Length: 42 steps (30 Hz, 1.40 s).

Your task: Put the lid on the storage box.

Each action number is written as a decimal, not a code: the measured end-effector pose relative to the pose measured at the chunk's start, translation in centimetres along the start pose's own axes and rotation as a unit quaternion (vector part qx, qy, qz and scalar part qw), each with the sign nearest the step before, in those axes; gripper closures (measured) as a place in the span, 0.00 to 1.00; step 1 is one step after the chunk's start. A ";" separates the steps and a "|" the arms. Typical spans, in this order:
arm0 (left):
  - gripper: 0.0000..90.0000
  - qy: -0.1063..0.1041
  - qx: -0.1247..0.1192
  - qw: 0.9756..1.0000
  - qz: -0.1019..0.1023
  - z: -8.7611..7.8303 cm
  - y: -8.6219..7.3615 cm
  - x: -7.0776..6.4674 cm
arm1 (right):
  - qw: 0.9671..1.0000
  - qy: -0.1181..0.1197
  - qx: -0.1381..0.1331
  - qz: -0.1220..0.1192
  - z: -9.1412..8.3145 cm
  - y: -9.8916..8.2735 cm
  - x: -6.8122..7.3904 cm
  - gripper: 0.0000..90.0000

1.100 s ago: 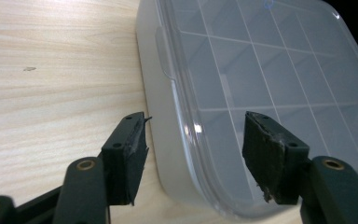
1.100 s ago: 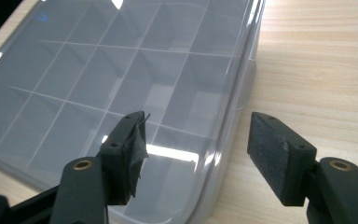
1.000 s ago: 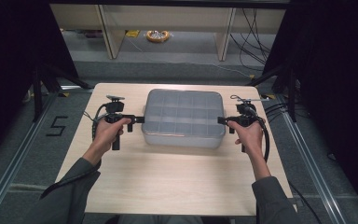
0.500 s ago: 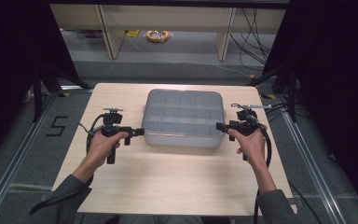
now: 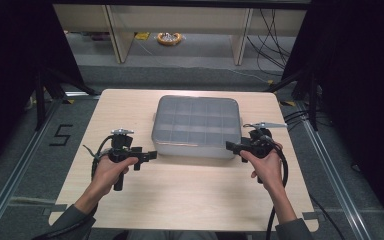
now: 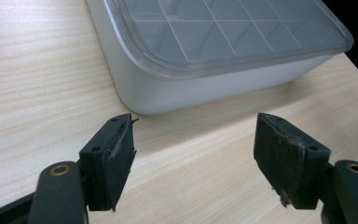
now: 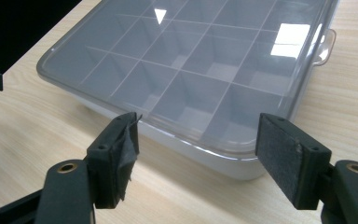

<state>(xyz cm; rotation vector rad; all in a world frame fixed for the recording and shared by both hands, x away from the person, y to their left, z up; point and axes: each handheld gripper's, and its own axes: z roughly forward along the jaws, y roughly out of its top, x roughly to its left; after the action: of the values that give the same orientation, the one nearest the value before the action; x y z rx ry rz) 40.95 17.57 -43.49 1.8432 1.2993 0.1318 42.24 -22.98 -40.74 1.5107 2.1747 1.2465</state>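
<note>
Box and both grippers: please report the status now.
Left gripper and right gripper open, empty, jaws just been opening. Box on table, lid closed, grippers off its near corners. Nothing in the way.

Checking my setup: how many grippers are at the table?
2. The left gripper is off the box's near left corner; the right gripper is off its near right corner. Both are open, clear of the box.
</note>
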 end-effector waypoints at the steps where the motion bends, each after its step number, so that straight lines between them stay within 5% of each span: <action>1: 0.31 -0.002 0.004 1.000 0.005 -0.1 -0.1 0.0 | 1.000 0.001 0.000 -0.007 0.0 -0.1 0.1 0.34; 2: 0.31 0.000 0.000 1.000 0.008 -0.2 -0.4 -0.1 | 1.000 -0.003 0.008 0.008 -0.2 -0.2 0.5 0.34; 10: 0.31 -0.007 -0.007 1.000 0.008 -0.4 -2.0 -0.6 | 1.000 0.011 -0.004 -0.017 -0.3 -1.3 1.0 0.34; 18: 0.30 0.001 0.005 0.999 0.045 -0.7 -3.1 -1.6 | 0.999 0.025 -0.006 -0.026 -0.3 -2.2 1.8 0.33; 27: 0.29 -0.002 0.012 0.998 0.062 -0.9 -4.7 -2.0 | 0.999 0.032 -0.005 -0.038 -0.4 -3.3 2.3 0.30; 31: 0.27 -0.008 0.012 0.998 0.060 -1.0 -5.6 -2.0 | 0.998 0.044 0.000 -0.036 -0.3 -4.2 3.0 0.28; 32: 0.26 -0.005 0.007 0.998 0.056 -1.0 -5.9 -2.1 | 0.998 0.040 -0.002 -0.053 -0.3 -4.3 2.8 0.28; 42: 0.20 -0.004 0.010 0.995 0.095 -1.8 -7.8 -2.4 | 0.997 0.055 0.001 -0.059 -0.3 -5.8 4.1 0.25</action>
<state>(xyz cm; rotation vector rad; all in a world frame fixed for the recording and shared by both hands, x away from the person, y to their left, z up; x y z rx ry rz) 33.27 17.44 -46.86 1.9806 1.1228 0.2131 36.31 -20.37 -43.70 1.3212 2.2974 1.3160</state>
